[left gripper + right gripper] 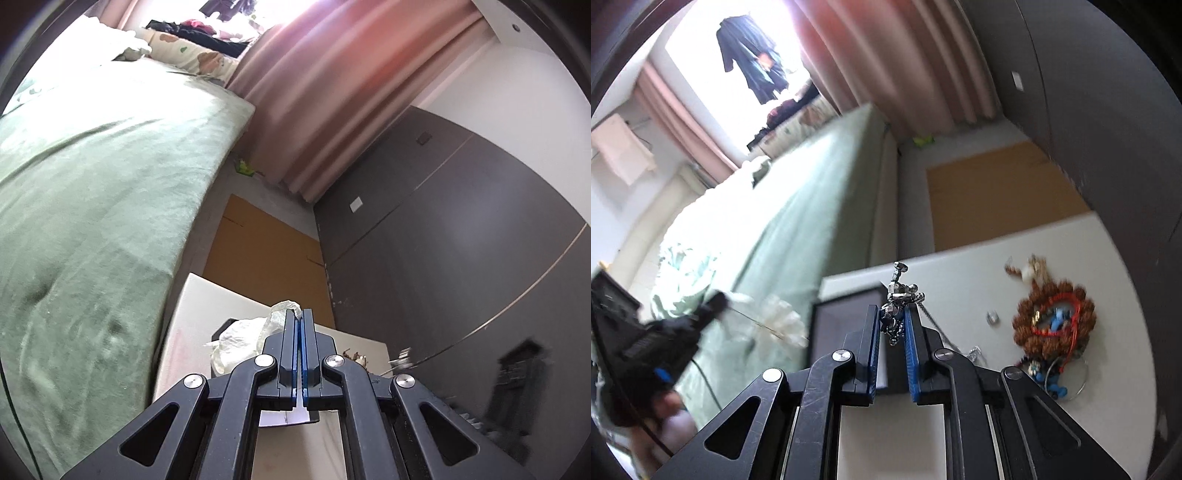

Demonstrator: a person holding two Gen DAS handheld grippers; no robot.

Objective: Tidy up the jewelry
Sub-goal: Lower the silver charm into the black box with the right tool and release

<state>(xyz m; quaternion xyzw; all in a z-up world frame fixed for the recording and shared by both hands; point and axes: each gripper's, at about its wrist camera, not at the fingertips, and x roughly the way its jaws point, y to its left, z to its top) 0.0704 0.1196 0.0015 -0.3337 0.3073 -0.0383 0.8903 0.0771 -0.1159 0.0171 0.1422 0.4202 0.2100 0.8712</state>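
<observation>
Right gripper (892, 325) is clamped on a silver chain necklace (899, 295), held above the white table (960, 280). Left gripper (298, 317) pinches a clear plastic bag (240, 339). Judged light, limp, snag-prone; grip at the bunched links.

In the right wrist view the white worktop (964, 284) lies bare through the middle of the frame, between the black box (846, 317) at centre and the heap of beaded jewelry (1052, 325) at right; a small silver piece (991, 316) sits alone in that gap; the green bed (812, 206) walls off the left, the dark wardrobe (1108, 129) the upper right; in the left wrist view crumpled clear plastic (240, 341) fills the box just ahead of the left gripper (299, 321).
</observation>
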